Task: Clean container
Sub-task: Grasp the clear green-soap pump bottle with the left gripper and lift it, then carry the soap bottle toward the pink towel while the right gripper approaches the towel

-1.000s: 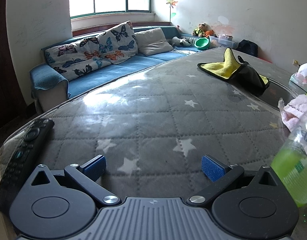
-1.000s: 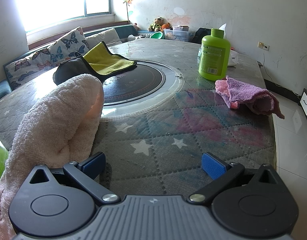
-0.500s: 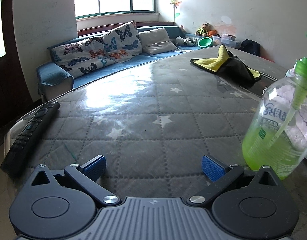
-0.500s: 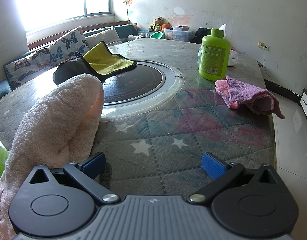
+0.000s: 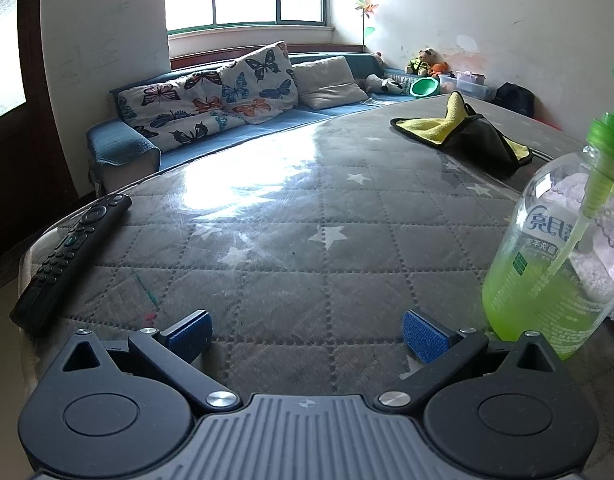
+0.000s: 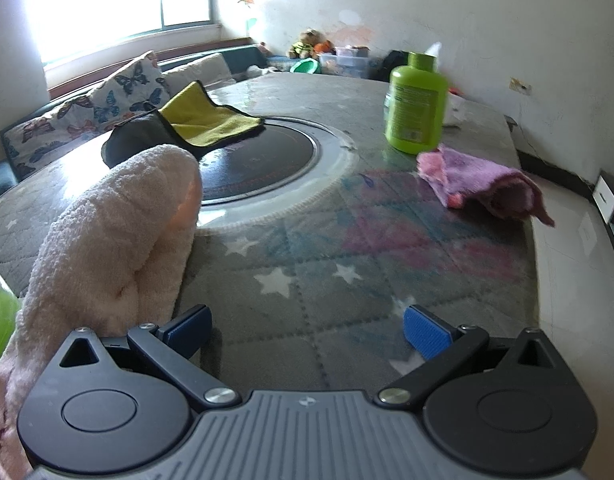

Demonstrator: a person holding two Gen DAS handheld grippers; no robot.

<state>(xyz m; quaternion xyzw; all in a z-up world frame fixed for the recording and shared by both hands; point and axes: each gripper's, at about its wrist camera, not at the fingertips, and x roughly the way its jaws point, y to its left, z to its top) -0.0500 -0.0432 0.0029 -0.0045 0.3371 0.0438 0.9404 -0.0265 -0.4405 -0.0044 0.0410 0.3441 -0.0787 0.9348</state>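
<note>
At the table's near left edge a long black remote control [image 5: 69,258] lies half over the rim. The left gripper [image 5: 305,334] hangs wide open and empty over the grey star-quilted table top [image 5: 291,216], with the clear plastic pump bottle of green liquid [image 5: 547,248], likely the container to clean, standing just right of its right pad. Beside that, the right gripper [image 6: 307,332] gapes empty too, a fluffy cream towel [image 6: 111,236] heaped against its left side. A swing toward the bottle could tip it; dragging the towel might topple it as well.
</note>
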